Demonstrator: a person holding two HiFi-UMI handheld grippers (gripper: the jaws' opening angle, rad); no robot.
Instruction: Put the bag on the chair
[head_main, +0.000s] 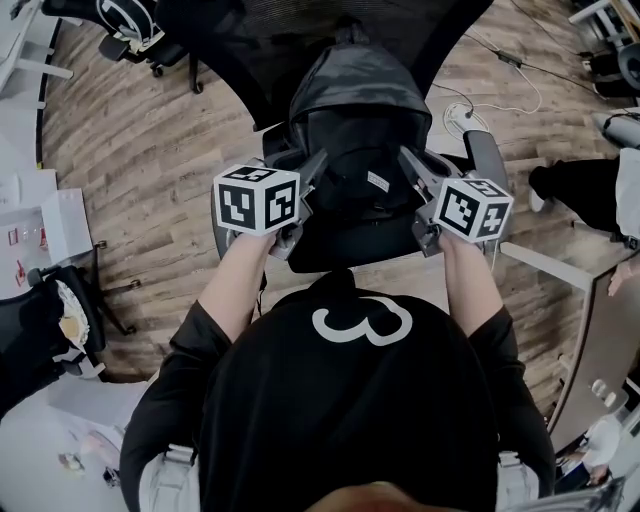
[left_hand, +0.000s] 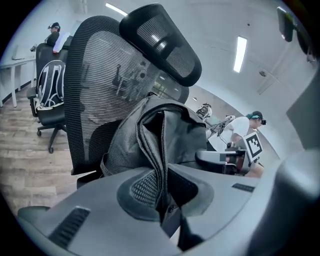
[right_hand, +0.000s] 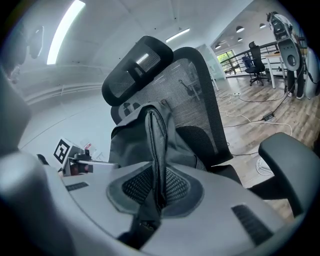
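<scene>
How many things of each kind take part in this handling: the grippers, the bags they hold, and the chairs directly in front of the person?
2 grey two-jaw grippers: left gripper, right gripper
1 black fabric bag
1 black mesh office chair
Total: 4

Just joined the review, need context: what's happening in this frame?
A person holds a dark bag with two handheld grippers: the left gripper and the right gripper are each shut on a fold of its fabric. The bag is over the seat of a black mesh chair, near its backrest. Whether it rests on the seat yet is unclear.
</scene>
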